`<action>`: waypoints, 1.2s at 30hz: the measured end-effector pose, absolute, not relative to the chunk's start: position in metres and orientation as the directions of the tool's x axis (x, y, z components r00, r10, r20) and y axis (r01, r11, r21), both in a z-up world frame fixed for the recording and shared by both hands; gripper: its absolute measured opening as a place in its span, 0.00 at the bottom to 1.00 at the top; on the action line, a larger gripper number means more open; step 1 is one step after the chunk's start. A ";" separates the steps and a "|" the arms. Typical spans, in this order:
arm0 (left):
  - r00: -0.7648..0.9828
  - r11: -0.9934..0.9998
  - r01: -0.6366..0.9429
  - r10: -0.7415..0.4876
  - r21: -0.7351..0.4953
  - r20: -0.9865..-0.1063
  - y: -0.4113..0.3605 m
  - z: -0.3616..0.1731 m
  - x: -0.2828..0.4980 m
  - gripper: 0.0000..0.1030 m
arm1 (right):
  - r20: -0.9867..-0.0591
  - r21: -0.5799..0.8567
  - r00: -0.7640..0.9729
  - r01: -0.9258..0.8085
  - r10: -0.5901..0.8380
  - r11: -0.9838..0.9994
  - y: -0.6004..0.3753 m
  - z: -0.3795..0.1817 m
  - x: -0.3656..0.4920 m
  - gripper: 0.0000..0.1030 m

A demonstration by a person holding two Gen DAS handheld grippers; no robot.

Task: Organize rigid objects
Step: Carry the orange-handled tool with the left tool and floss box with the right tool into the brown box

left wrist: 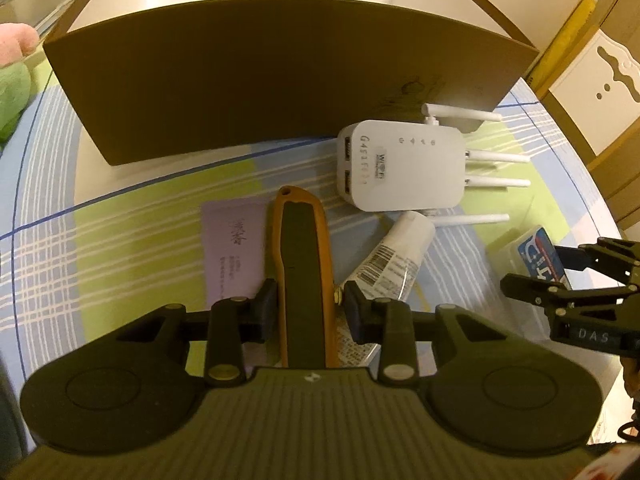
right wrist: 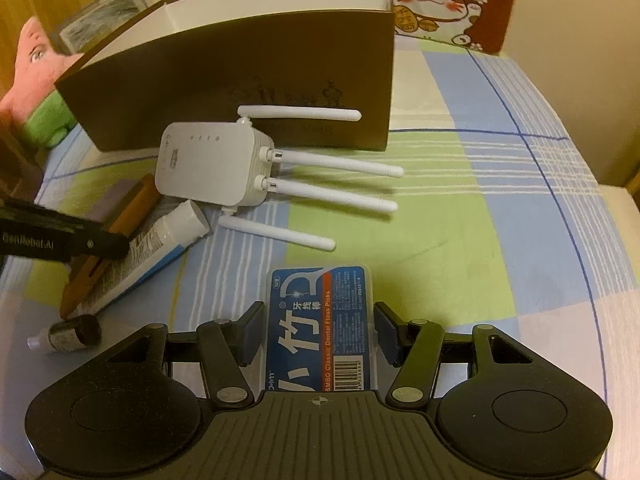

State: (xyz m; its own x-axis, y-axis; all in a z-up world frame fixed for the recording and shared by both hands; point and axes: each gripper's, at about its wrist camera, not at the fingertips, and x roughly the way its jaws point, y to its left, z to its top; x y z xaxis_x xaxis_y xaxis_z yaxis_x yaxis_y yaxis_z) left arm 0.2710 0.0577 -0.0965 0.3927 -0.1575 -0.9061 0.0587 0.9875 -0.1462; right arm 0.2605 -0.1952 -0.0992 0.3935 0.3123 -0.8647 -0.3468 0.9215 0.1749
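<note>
Checked bedding (right wrist: 460, 168) in blue, green and white covered the surface, with a cushion printed with a waving cat (right wrist: 452, 4) against the wall at the back. On the bedding stood a brown cardboard box (left wrist: 256, 80), open at the top and white inside. Just in front of it lay a white wifi extender (right wrist: 208, 160), its four antennas pointing away to one side. Beside that lay a white tube (right wrist: 160, 240), a lilac card (left wrist: 232, 240), and a small dark bottle (right wrist: 66, 336) nearer the edge.

The left gripper (left wrist: 308, 308) pointed steeply down, its fingers (left wrist: 266, 304) closed on the sides of an orange-and-black utility knife (left wrist: 302, 264) that lay partly over the card and next to the tube. The right gripper (right wrist: 320, 336) was also angled down, its fingers (right wrist: 250, 332) gripping a clear plastic box of floss picks (right wrist: 320, 320) with a blue label, which sat on the bedding well apart from the cardboard box.
</note>
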 end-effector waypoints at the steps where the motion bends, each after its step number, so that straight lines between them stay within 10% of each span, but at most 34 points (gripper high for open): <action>1: 0.395 0.988 0.059 -0.155 -0.143 -0.905 0.057 -0.096 0.271 0.29 | -0.865 0.177 0.392 -0.344 0.312 0.922 -0.196 -0.099 0.261 0.52; 36: 0.586 0.981 0.018 -0.166 -0.193 -0.793 0.081 -0.002 0.240 0.29 | -0.741 0.272 0.481 -0.424 0.469 0.864 -0.189 -0.015 0.275 0.52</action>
